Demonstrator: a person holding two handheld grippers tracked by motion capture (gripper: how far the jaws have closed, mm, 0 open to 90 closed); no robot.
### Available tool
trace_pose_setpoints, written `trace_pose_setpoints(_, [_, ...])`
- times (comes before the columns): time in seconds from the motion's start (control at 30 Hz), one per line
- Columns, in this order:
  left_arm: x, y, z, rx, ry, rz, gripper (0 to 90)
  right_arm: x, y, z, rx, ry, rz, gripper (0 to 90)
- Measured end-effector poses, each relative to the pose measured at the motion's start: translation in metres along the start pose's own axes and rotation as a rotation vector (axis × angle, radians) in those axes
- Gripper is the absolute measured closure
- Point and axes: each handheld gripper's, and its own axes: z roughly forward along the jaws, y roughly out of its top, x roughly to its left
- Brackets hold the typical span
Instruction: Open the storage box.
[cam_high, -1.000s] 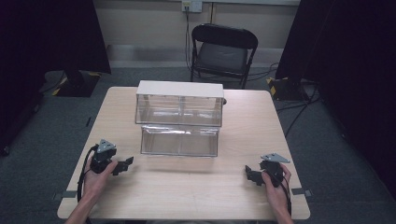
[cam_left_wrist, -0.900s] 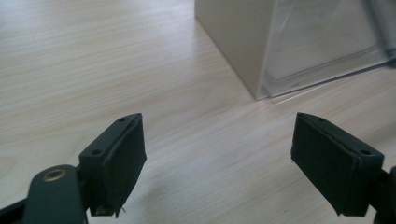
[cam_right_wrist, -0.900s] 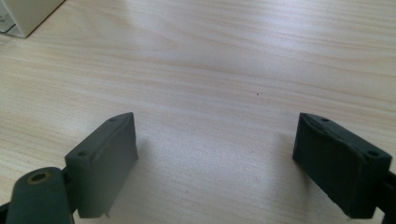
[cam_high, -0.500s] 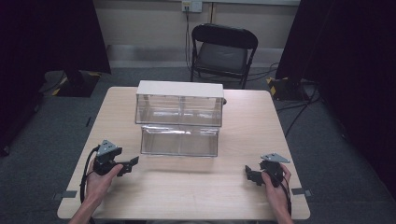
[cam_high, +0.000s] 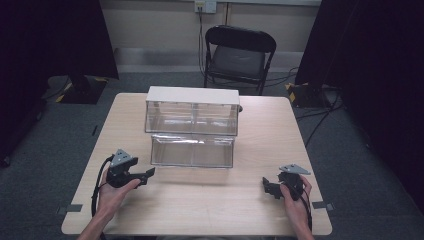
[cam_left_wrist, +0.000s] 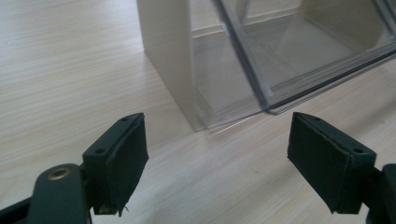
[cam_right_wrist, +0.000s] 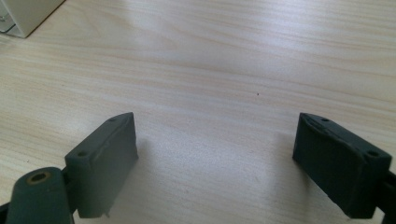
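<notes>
Left tool (cam_high: 148, 174) at 8 o'clock, released and empty, points at the drawer (cam_high: 192, 150) (pulled forward from the box (cam_high: 192, 107) at 12), probably to reach it. Right tool (cam_high: 268, 187), also released, idles at 4 on the tabletop (cam_high: 215, 210).

Pale wood-grain table (cam_high: 210, 210). On it, a clear box (cam_high: 192, 150), see-through plastic, in front of a clear cabinet (cam_high: 192, 112) with a white top. Black grippers, left (cam_high: 148, 175) and right (cam_high: 266, 186), each under a grey plate.
</notes>
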Motion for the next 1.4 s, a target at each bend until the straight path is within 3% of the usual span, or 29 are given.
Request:
trace_pose_setpoints(0.1, [-0.005, 0.003, 0.002, 0.000, 0.000, 0.027, 19.0, 0.000, 0.000, 0.000, 0.000, 0.000, 0.000, 13.0])
trace_pose_setpoints(0.57, [-0.011, 0.009, 0.016, 0.007, -0.022, 0.059, 17.2, 0.000, 0.000, 0.000, 0.000, 0.000, 0.000, 13.0])
trace_pose_setpoints(0.83, [-0.015, 0.010, 0.022, 0.008, -0.066, 0.044, 16.1, 0.000, 0.000, 0.000, 0.000, 0.000, 0.000, 12.9])
trace_pose_setpoints(1.4, [-0.015, 0.010, 0.023, 0.003, -0.076, 0.038, 17.3, 0.000, 0.000, 0.000, 0.000, 0.000, 0.000, 13.0])
